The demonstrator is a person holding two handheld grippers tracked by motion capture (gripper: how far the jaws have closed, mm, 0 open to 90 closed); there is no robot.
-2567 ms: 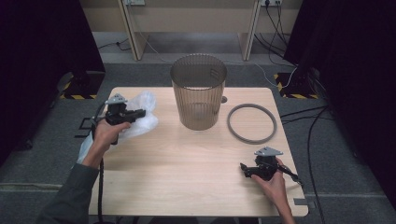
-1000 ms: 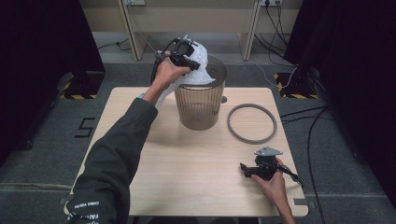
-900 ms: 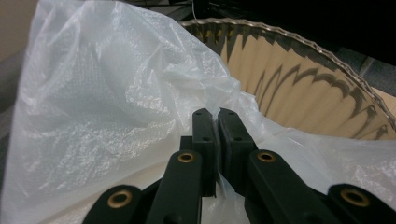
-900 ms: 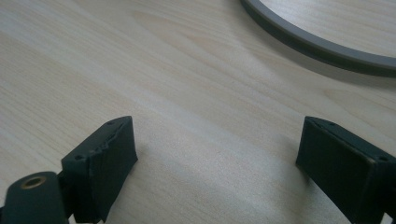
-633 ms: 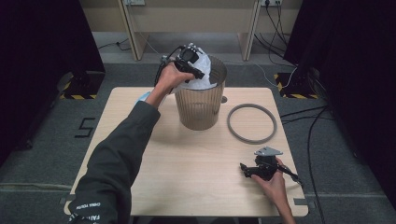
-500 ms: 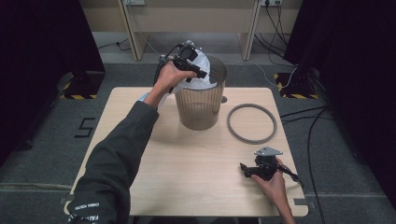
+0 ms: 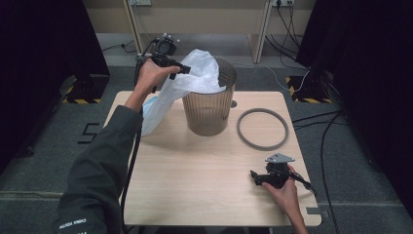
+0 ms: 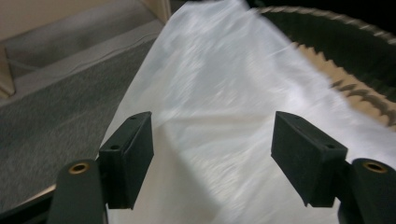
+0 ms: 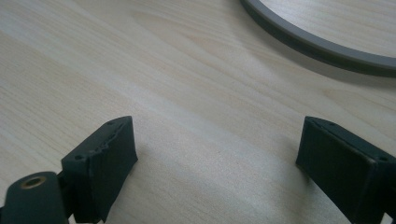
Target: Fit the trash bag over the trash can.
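The bin [image 7: 209, 100] is the landmark: a ribbed, translucent brown cylinder standing upright at the table's [image 7: 195, 195] far middle. The white plastic bag [image 7: 187, 85] is draped over the bin's left rim, one end bunched at the mouth, the long tail hanging down the bin's left outside wall toward the tabletop; its long axis runs from the rim down and to the left. The bag is thin, crinkly and semi-opaque.

The left gripper [image 7: 173, 66] hovers just left of and above the bin's rim, nearest the bag. Its jaws have just been opening and now stand spread; in the left gripper view the film [image 8: 219, 107] lies beyond and between the pads [image 8: 133, 154], which do not press on it, though blur makes light contact hard to rule out. To regrasp, the bag lies straight ahead of the left gripper, toward the bin's mouth.

The right gripper [image 7: 260, 178] rests on the table well in front and to the right of the bin, jaws spread with nothing between them. A grey flat ring [image 7: 263, 128] lies just right of the bin, between the bin and the right gripper.
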